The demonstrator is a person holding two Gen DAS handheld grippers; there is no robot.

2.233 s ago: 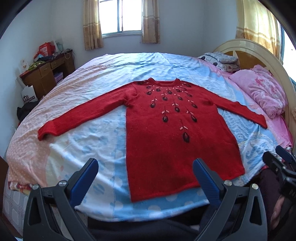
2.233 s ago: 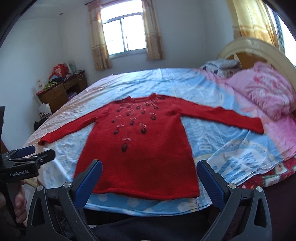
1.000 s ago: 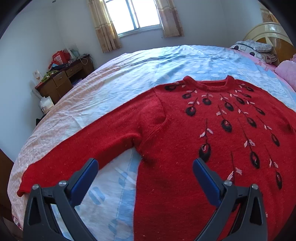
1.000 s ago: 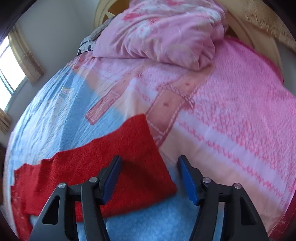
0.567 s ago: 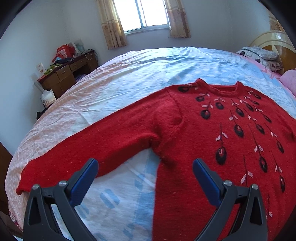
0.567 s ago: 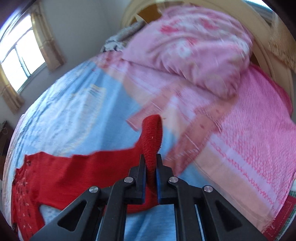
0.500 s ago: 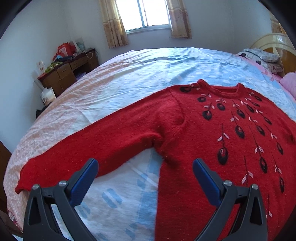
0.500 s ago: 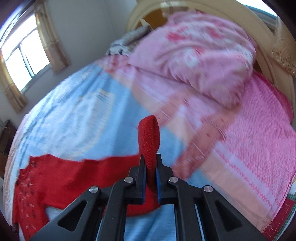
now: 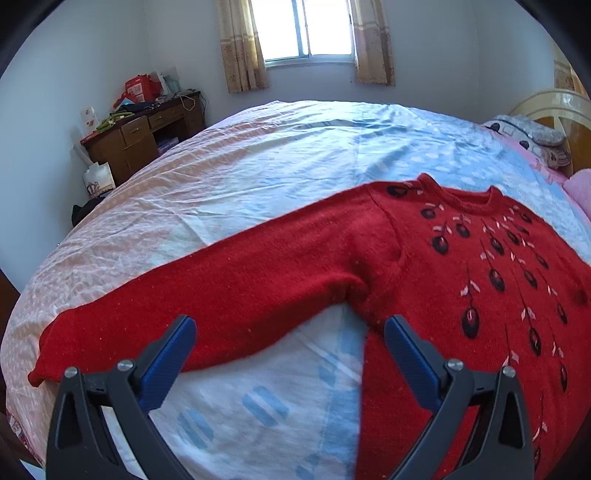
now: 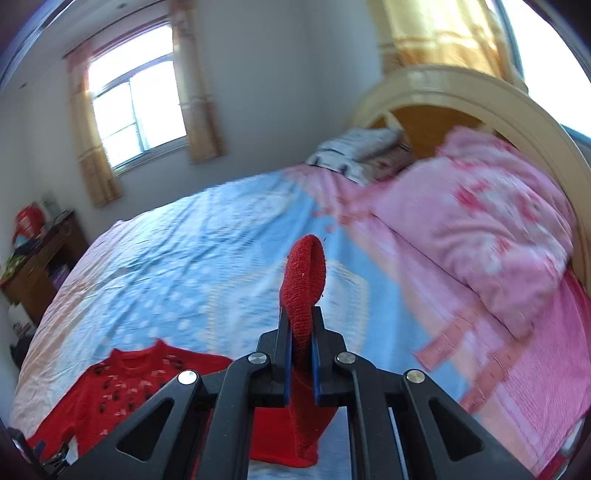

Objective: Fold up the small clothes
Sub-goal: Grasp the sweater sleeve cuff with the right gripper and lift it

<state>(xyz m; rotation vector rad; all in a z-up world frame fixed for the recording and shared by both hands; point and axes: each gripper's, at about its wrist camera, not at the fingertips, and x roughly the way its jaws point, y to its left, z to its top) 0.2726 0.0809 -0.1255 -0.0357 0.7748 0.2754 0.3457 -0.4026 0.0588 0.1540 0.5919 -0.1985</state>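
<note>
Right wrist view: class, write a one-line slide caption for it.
Right gripper shut on the cuff of the red sweater, lifting that sleeve above the blue bedspread.

A big bed (image 9: 295, 147) with a blue and white sheet fills the room, a pink blanket (image 10: 480, 206) lies by its round headboard (image 10: 461, 99), and a brown desk (image 9: 140, 136) stands near the window (image 9: 308, 29) with 2 curtains.
</note>
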